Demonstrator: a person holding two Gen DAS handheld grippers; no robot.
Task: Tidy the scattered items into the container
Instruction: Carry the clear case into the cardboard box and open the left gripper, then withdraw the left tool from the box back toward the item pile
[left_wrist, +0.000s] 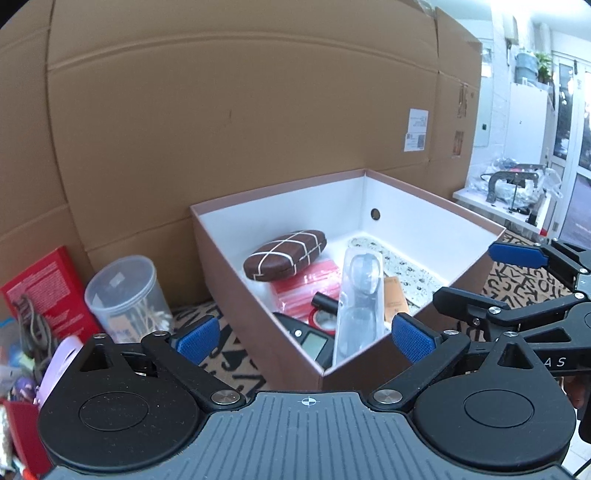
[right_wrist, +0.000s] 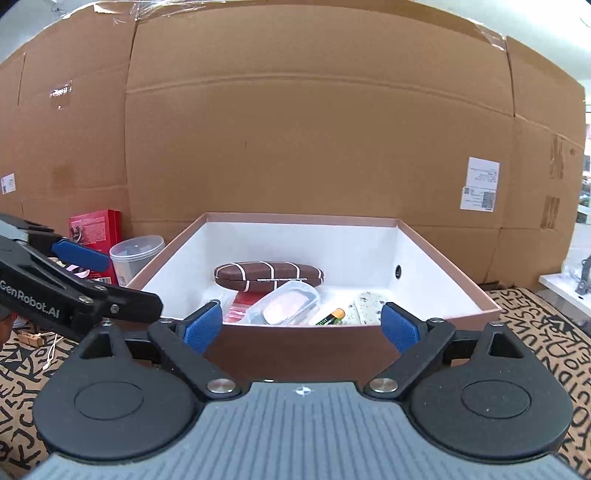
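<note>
A brown open box (left_wrist: 236, 254) (right_wrist: 295, 347) with a white inside sits on the patterned mat. It holds a brown glasses case (left_wrist: 284, 254) (right_wrist: 269, 275), a red zip bag (left_wrist: 310, 288), a clear blister pack (left_wrist: 358, 295) (right_wrist: 288, 302), a black meter (left_wrist: 310, 341), red tape (left_wrist: 323, 319) and a green battery (right_wrist: 330, 316). My left gripper (left_wrist: 304, 341) is open and empty at the box's near corner. My right gripper (right_wrist: 301, 326) is open and empty at the box's near wall, and shows in the left wrist view (left_wrist: 476, 277).
A clear tub of cotton swabs (left_wrist: 127, 295) (right_wrist: 135, 258) and a red box (left_wrist: 51, 291) (right_wrist: 94, 236) stand left of the box. A heap of small items (left_wrist: 22, 369) lies at far left. A cardboard wall (right_wrist: 295, 129) stands behind. A white table (left_wrist: 509, 199) is at right.
</note>
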